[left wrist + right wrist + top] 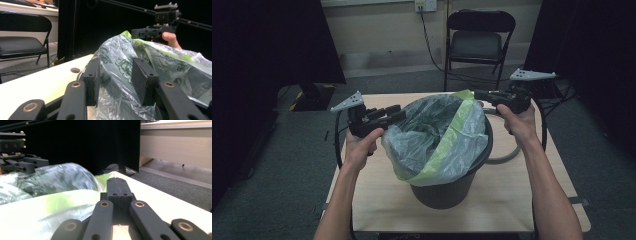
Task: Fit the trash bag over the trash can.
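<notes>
A black bin (pixel 447 192) stands mid-table, lined with a clear plastic bag (pixel 437 135) that has a green band. My left gripper (pixel 398 116) is at the bag's left rim. In the left gripper view its jaws (pixel 116 72) stand open, with crumpled bag plastic (pixel 117 53) between them. My right gripper (pixel 477 93) is at the far right rim, where the bag's green edge rises to a peak. In the right gripper view its jaws (pixel 116 182) are pressed together, pinching a thin edge of the bag (pixel 57 202). The left gripper (pixel 37 162) shows beyond the bag.
The wooden table (pixel 522 200) has bare surface in front of and beside the bin. A grey cable (pixel 507 155) loops behind the bin on the right. A black folding chair (pixel 477 40) stands behind the table. Dark curtains hang on both sides.
</notes>
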Demonstrator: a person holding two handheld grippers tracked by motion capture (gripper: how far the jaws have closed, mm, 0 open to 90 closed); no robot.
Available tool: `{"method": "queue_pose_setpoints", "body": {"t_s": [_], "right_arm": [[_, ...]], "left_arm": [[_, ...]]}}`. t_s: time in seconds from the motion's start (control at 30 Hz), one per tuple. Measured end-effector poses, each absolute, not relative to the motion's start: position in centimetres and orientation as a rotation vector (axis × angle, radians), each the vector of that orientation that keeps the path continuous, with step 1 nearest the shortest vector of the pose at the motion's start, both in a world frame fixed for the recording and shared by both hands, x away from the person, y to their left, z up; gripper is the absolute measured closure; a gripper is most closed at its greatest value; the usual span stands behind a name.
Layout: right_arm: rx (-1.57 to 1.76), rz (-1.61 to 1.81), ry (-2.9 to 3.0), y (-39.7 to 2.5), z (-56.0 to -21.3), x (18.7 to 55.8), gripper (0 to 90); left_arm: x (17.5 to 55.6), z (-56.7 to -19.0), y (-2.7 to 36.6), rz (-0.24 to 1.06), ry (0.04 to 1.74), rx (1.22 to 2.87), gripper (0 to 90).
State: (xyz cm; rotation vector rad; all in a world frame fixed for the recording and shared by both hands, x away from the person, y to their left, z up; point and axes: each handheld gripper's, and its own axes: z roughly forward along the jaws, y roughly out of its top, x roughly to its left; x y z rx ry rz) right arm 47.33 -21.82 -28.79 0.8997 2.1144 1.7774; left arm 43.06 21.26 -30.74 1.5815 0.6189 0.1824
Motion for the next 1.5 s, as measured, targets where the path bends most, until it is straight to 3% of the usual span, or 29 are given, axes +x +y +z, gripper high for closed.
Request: {"method": "queue_pose_setpoints", "body": {"t_s": [0.43, 0.53, 0.77, 0.97, 1.07, 1.13, 1.23, 1.5], "right_arm": [[0.977, 1.736, 2.231, -21.7, -34.5, 47.5, 90.0], [0.955, 1.735, 2.229, -21.3, -34.1, 47.6, 90.0], [0.968, 1.729, 2.159, -21.0, -31.7, 48.4, 74.5], [0.986, 1.71, 2.146, -20.1, -30.7, 49.5, 68.6], [0.985, 1.726, 2.118, -19.8, -30.0, 49.5, 64.3], [0.977, 1.724, 2.114, -19.5, -29.5, 49.3, 61.1], [0.947, 1.71, 2.114, -19.3, -28.7, 48.6, 58.6], [0.884, 1.755, 2.122, -18.9, -27.3, 47.1, 55.7]], "left_arm": [[42.7, -30.5, 21.5, 0.182, 0.622, 1.596, 58.7], [42.4, -30.4, 21.7, 0.179, 0.613, 1.605, 58.7], [43.1, -29.1, 22.1, 0.195, 0.607, 1.584, 54.9], [45.5, -29.3, 21.0, 0.219, 0.657, 1.596, 54.9], [46.2, -30.2, 20.8, 0.172, 0.662, 1.57, 60.7], [45.7, -30.1, 20.9, 0.193, 0.64, 1.569, 72.5], [44.8, -29.7, 21.0, 0.204, 0.609, 1.607, 81.2], [42.7, -30.0, 22.4, 0.191, 0.61, 1.584, 80.4]]}}
